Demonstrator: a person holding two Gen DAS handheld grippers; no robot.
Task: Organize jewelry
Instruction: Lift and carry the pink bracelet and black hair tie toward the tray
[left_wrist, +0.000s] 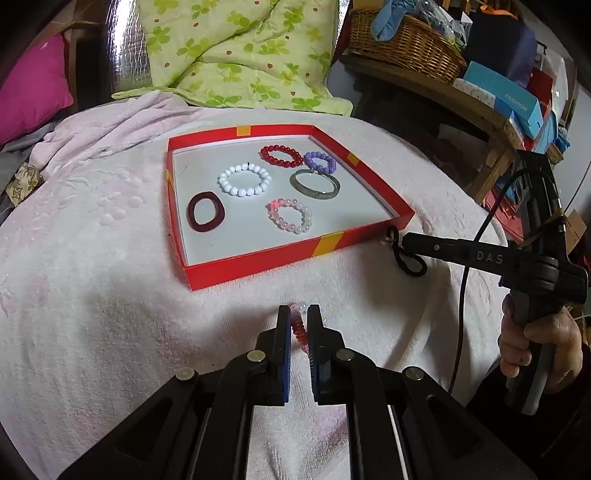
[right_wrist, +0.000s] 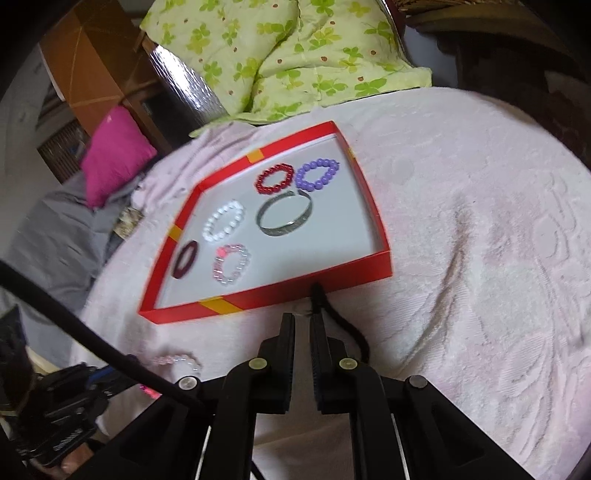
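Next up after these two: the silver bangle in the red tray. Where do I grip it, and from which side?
Grip the silver bangle on its near rim, coming from above, one finger inside the ring and one outside. It lies flat, and the purple bead bracelet touches its far side, so the near arc is freer.

From the left wrist we look forward along our fingers, low over the pale pink textured blanket (left_wrist: 110, 295), facing the shallow red cardboard tray (left_wrist: 258, 258) nearly square-on, with the green leaf-print quilt (left_wrist: 236, 48) behind it. From the right wrist we look from the tray's (right_wrist: 295, 291) right near corner, closer and tilted, so the tray runs off diagonally to our left. Both views share the tray, the blanket (right_wrist: 480, 221) and the quilt (right_wrist: 280, 55).
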